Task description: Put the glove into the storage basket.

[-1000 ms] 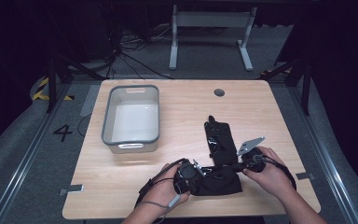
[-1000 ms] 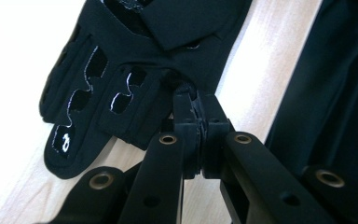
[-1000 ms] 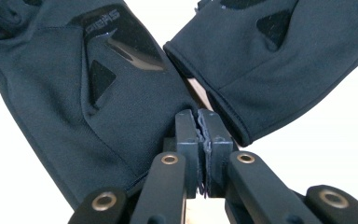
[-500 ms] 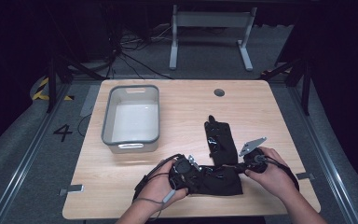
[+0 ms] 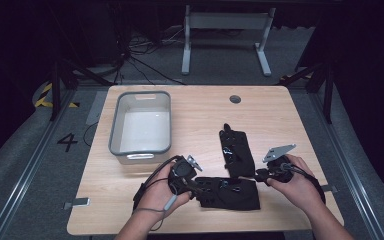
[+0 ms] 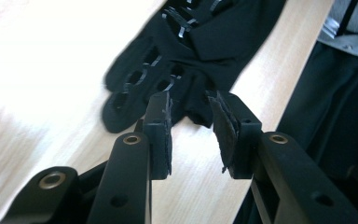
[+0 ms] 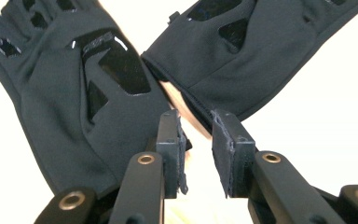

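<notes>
Both forearms come in low over the near edge of the surface (image 5: 280,100), one on each side of a pair of black gloves. The left hand (image 5: 162,192) holds the left gripper (image 5: 196,186) pointing across toward the near glove (image 5: 230,192); its jaws have just been opening and stand apart, with the glove's fingertips just beyond the pads (image 6: 161,135) and nothing pressed between them. The right hand (image 5: 297,185) holds the right gripper (image 5: 258,174) pointing inward at the spot where the two gloves meet; its jaws have likewise just been opening, and the gap between them is bare, the cuffs lying just ahead.

The near glove lies flat along the front edge, its fingers toward the left gripper. The far glove (image 5: 236,150) lies flat too, running away from the person, its near end touching or overlapping the first, so the two form a corner. Both are dark fabric with glossy black patches and slits.

A grey tub (image 5: 141,150) sits on the left part of the surface, well apart from the gloves, with nothing visible inside it.
</notes>
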A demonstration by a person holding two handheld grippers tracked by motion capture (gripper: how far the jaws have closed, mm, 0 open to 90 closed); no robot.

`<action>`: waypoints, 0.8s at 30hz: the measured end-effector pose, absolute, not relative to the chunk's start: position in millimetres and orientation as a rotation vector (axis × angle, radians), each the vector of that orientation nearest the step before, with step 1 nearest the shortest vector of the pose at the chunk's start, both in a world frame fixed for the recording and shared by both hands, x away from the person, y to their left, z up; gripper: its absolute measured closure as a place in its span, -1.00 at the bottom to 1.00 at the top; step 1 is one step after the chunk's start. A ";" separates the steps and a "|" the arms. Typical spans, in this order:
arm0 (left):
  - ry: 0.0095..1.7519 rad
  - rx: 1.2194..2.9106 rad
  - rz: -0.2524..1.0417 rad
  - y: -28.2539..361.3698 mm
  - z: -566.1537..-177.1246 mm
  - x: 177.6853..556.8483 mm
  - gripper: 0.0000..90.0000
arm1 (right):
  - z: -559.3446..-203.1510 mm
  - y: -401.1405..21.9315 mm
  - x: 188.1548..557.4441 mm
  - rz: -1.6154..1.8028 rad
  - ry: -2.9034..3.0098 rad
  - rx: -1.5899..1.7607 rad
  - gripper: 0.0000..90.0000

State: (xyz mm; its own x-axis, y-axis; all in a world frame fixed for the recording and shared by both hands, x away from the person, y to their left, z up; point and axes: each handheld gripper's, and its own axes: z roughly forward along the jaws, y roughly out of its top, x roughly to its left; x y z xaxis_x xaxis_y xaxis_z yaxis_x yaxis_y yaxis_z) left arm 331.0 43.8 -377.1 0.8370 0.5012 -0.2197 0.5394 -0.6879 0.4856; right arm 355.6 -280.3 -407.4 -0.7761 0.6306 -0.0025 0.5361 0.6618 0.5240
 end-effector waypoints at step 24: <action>0.939 2.416 0.017 93.5 -387.5 361.8 0.41 | -393.2 -291.4 403.3 0.898 2.567 1.227 0.72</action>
State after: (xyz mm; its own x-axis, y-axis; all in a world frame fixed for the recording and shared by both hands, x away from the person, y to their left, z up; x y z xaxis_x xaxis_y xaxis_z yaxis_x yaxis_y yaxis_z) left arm 361.8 93.5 -387.5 0.7569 0.6288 -0.1780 0.6221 -0.6099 0.4908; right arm 403.3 -291.4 -393.2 -0.6511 0.7509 0.1105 0.6560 0.4835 0.5795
